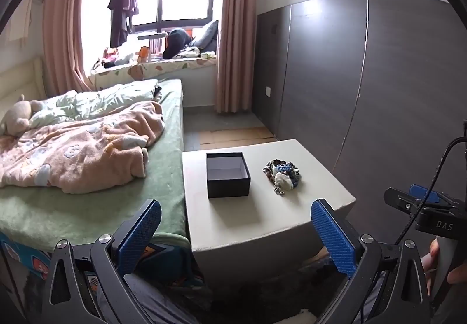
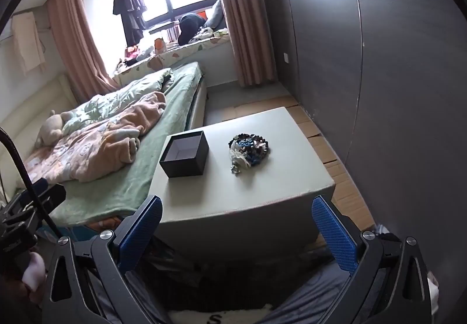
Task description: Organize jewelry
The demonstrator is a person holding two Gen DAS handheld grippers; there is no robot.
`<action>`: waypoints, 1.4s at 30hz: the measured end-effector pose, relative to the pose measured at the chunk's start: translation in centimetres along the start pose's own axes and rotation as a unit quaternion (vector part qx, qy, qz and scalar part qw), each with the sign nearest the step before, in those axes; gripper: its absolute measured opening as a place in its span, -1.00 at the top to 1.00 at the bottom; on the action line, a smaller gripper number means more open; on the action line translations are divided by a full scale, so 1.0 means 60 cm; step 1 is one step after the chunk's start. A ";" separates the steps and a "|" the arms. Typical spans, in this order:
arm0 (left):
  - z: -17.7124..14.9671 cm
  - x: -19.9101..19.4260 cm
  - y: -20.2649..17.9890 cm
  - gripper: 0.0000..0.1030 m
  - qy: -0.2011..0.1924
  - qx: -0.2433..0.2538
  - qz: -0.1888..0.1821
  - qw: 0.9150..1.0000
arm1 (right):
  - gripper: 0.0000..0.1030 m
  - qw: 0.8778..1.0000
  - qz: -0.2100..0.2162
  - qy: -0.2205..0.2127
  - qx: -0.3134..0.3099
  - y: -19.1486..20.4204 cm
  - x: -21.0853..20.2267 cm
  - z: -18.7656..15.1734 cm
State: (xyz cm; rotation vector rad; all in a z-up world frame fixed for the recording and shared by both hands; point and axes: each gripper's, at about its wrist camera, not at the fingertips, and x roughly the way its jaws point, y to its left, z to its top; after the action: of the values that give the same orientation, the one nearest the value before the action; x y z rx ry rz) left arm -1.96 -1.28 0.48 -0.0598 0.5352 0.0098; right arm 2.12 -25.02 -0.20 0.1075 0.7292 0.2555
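A pile of beaded jewelry [image 1: 282,175] in blue, white and dark colours lies on a low white table [image 1: 262,216], right of an open, empty black box [image 1: 228,175]. The pile [image 2: 248,152], box [image 2: 184,158] and table [image 2: 242,192] also show in the right wrist view. My left gripper [image 1: 236,230] is open and empty, held back from the table's near edge. My right gripper [image 2: 237,227] is open and empty too, also short of the near edge. The right gripper's body [image 1: 426,207] shows at the right of the left wrist view.
A bed [image 1: 87,149] with a green sheet, pink blanket and plush toy adjoins the table's left side. A grey wardrobe wall [image 1: 379,90] stands to the right. Flattened cardboard [image 2: 329,149] covers the floor beside the table. A cluttered window seat [image 1: 151,61] is at the back.
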 end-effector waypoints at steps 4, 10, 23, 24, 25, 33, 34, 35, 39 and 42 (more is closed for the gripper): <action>-0.002 0.000 0.003 -0.99 0.001 0.001 -0.004 1.000 | -1.00 1.000 0.008 0.002 -0.001 0.002 0.002 0.000; -0.005 0.003 0.000 -0.99 0.001 0.005 -0.004 1.000 | -1.00 1.000 0.005 -0.001 -0.006 0.008 0.002 -0.002; -0.016 0.008 0.002 -0.99 0.001 0.002 -0.008 1.000 | -1.00 1.000 -0.004 -0.009 0.004 -0.004 0.003 -0.010; -0.018 0.007 0.001 -0.99 0.002 0.002 -0.008 1.000 | -1.00 1.000 -0.005 -0.008 0.004 -0.005 0.002 -0.011; -0.019 0.006 0.000 -0.99 0.002 0.002 -0.008 1.000 | -1.00 1.000 -0.005 -0.008 0.005 -0.006 0.001 -0.012; -0.023 -0.007 -0.006 -0.99 -0.003 -0.002 -0.015 1.000 | -1.00 1.000 -0.010 -0.012 0.004 -0.008 -0.009 -0.017; -0.024 -0.008 -0.007 -0.99 -0.004 -0.003 -0.015 1.000 | -1.00 1.000 -0.010 -0.012 0.002 -0.007 -0.011 -0.017; -0.025 -0.008 -0.009 -0.99 -0.005 -0.003 -0.015 1.000 | -1.00 1.000 -0.009 -0.013 0.000 -0.007 -0.012 -0.017; -0.027 -0.011 -0.014 -0.99 -0.003 0.004 -0.013 1.000 | -1.00 1.000 -0.007 -0.014 0.005 -0.009 -0.013 -0.019; -0.026 -0.015 -0.012 -0.99 -0.007 -0.001 -0.012 1.000 | -1.00 1.000 -0.009 -0.012 0.003 -0.008 -0.014 -0.020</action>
State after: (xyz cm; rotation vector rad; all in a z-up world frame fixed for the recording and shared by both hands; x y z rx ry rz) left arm -3.49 -2.06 -0.38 -0.0683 0.5199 -0.0118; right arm 0.81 -25.69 -0.64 0.1092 0.7061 0.2342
